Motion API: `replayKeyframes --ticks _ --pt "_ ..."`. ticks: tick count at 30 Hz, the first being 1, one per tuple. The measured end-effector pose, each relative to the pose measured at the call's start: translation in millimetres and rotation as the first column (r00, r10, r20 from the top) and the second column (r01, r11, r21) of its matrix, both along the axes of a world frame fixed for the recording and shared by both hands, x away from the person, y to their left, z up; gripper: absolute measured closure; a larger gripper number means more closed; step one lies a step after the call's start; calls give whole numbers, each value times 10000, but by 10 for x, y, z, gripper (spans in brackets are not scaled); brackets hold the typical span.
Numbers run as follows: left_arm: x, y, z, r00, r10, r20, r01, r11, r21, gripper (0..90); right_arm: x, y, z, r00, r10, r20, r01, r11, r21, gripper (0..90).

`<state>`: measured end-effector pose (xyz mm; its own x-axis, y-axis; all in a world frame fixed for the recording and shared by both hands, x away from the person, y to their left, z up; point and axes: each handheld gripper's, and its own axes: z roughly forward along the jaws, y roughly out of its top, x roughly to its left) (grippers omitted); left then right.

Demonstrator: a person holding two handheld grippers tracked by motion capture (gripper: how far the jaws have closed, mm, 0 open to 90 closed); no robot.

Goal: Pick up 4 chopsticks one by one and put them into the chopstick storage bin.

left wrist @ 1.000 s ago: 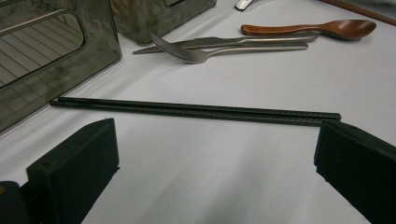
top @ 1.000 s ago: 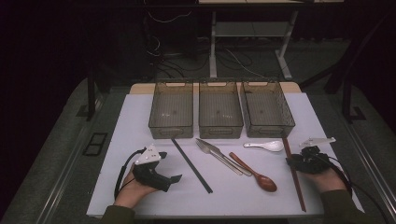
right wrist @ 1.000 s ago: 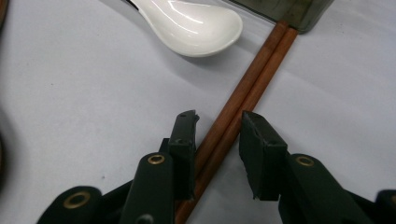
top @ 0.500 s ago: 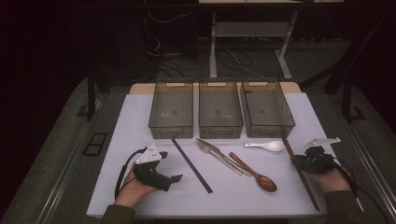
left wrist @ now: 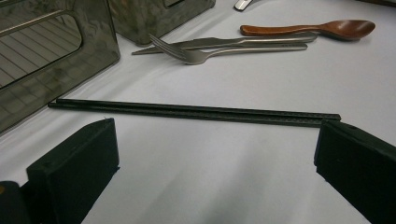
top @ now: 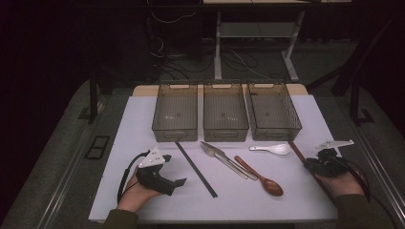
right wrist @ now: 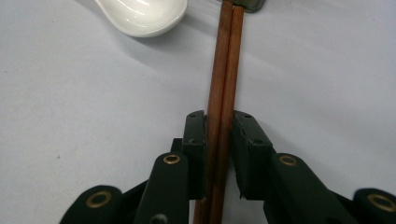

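Observation:
A pair of brown chopsticks (top: 297, 152) lies on the white table (top: 143, 124) at the right, and its length runs between my right gripper's (right wrist: 219, 126) jaws. Those jaws have just been closing, and both pads now touch the brown chopsticks (right wrist: 223, 70). In the high view my right gripper (top: 311, 163) rests low on the table at the right edge. My left gripper (top: 177, 183) stands open at the front left, with nothing in it. Just beyond the left gripper's (left wrist: 215, 140) wide-apart jaws lies a pair of black chopsticks (left wrist: 196, 112).
Three dark wire baskets (top: 175, 131) (top: 225, 131) (top: 277, 129) stand in a row at the back. A metal fork and knife (top: 224, 157), a wooden spoon (top: 261, 177) and a white ceramic spoon (top: 270, 149) lie mid-table. The black chopsticks (top: 196, 169) lie left of them.
The right gripper's jaws have drawn in around the brown chopsticks and the right hand has shifted slightly. The left hand and the cutlery have stayed put.

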<state>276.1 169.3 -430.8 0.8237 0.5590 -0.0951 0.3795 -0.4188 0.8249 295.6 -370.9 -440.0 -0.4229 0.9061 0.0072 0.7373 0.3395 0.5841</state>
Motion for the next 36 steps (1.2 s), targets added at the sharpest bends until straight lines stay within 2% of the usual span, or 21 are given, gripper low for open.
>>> replayKeyframes --ticks 8,11,15,18,20,28,30,32,36 --pt "0 0 -1 10000 -6 -15 6 10000 -2 0 3 -9 -2 10000 41 -23 -41 10000 64 745" --pt "2 0 -1 10000 -37 -12 37 10000 31 0 3 -1 1 10000 91 25 -91 9997 222 645" --pt "5 -5 -8 10000 -37 -28 37 10000 62 0 40 33 22 9997 160 177 -165 9993 331 620" --pt "2 -13 -13 10000 18 -68 -18 10000 11 0 113 58 49 9994 12 349 -30 9987 503 606" --pt "3 -14 -14 10000 5 -56 -5 10000 15 0 180 81 55 9986 -117 519 95 9990 438 605" --pt "4 -3 -19 9999 84 -78 -84 10000 -10 0 442 114 38 9988 -112 487 90 9989 461 667" --pt "5 4 -22 9999 88 -109 -88 10000 -27 0 468 118 21 9994 -22 354 2 9983 578 679" --pt "2 5 -23 9999 77 -110 -77 10000 -25 0 475 125 -7 9996 -23 265 13 9992 406 688" --pt "0 1 -23 9999 74 -117 -75 10000 -23 0 480 125 -34 9999 1 171 -9 9991 434 730"
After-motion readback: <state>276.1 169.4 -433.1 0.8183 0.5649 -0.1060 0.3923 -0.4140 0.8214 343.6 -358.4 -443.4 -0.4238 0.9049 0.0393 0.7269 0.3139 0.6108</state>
